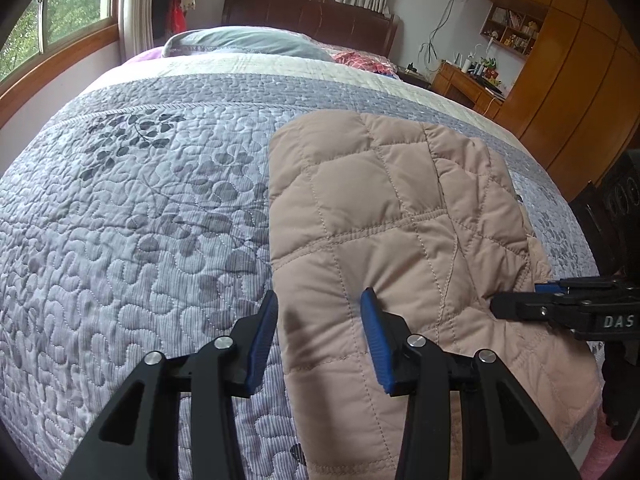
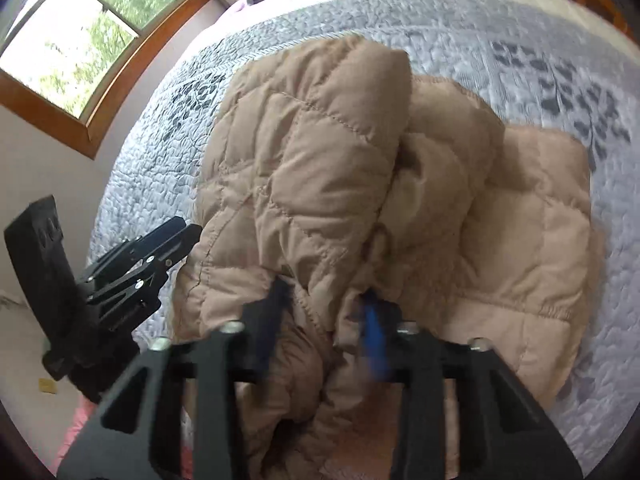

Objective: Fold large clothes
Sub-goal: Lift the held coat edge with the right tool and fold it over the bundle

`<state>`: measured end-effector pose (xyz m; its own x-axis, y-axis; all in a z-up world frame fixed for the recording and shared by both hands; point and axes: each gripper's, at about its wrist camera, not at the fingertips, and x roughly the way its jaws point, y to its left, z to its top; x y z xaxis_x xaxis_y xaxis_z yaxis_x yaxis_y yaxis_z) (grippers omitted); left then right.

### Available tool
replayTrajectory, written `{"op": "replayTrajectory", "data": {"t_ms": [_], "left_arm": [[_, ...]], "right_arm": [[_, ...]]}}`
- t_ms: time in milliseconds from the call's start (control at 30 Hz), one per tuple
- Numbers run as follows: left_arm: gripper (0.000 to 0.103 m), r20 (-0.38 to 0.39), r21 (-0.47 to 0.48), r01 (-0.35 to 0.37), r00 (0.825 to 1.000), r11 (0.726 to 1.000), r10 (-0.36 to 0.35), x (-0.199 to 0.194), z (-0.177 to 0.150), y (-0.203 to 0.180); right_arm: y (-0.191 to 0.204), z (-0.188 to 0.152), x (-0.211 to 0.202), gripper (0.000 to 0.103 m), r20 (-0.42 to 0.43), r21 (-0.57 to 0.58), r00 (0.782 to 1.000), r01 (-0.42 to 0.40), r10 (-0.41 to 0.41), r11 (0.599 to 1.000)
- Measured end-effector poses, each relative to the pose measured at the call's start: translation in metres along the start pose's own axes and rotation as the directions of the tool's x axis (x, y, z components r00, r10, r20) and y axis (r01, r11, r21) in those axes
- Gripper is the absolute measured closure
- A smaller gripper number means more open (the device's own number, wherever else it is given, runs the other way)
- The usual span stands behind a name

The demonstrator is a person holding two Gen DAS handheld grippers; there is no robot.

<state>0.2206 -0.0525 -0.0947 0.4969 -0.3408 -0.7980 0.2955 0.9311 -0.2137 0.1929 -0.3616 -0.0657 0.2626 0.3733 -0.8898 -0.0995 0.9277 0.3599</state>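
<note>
close up, left gripper point(image 1: 320, 312) spread open, blue pads point(image 1: 376, 344) apart and holding nothing; left pad over bare quilt, right pad pressing lightly on the tan quilted jacket point(image 1: 384, 216), whose straight left edge runs up between the two fingers. to the left of the fingers, a wide stretch of bare grey-blue bedspread point(image 1: 120, 208) with leaf print; ahead of the fingers, more open quilt past the jacket's far edge. off to the right of these fingers, right gripper point(image 1: 520, 304) reaching in sideways, tips touching the jacket's right edge.

seen from the right wrist, right gripper point(image 2: 326, 320) blurred, fingers part open with a bunched fold of the jacket point(image 2: 312, 168) filling the gap; cannot tell whether truly clamped on it. jacket raised and folded over just ahead of the fingers, a flatter layer lying beyond and to the right on the bedspread point(image 2: 560, 60). left gripper point(image 2: 168, 240) to the left of these fingers, just beside the jacket's edge, near the bed's side.

farther out, pillow point(image 1: 248, 42) and dark headboard point(image 1: 312, 12) at the far end, windows point(image 1: 52, 12) with green outside on the left wall, wooden wardrobe point(image 1: 576, 80) and cluttered desk point(image 1: 468, 80) far right.
</note>
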Motion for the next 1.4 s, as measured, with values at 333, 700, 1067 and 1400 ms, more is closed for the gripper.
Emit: {"op": "replayTrajectory", "data": {"t_ms": [333, 700, 1067, 1400], "left_arm": [[0.060, 0.037, -0.020, 0.138, 0.990, 0.990, -0.137, -0.045, 0.007, -0.005], [0.060, 0.003, 0.151, 0.156, 0.987, 0.976, -0.158, -0.033, -0.009, -0.071], [0.050, -0.036, 0.184, 0.136, 0.991, 0.973, -0.132, 0.004, -0.024, -0.088], [0.049, -0.006, 0.148, 0.102, 0.995, 0.984, -0.102, -0.022, -0.025, -0.079]], "right_arm": [[-0.011, -0.008, -0.085, 0.091, 0.193, -0.057, 0.978, -0.068, 0.078, 0.996], [-0.079, -0.047, -0.092, 0.091, 0.208, 0.056, 0.976, -0.073, 0.060, 0.996], [-0.138, -0.070, -0.034, 0.086, 0.159, 0.192, 0.979, -0.157, 0.127, 0.969], [-0.083, -0.085, -0.079, 0.070, 0.243, 0.107, 0.956, 0.145, -0.167, 0.984]]}}
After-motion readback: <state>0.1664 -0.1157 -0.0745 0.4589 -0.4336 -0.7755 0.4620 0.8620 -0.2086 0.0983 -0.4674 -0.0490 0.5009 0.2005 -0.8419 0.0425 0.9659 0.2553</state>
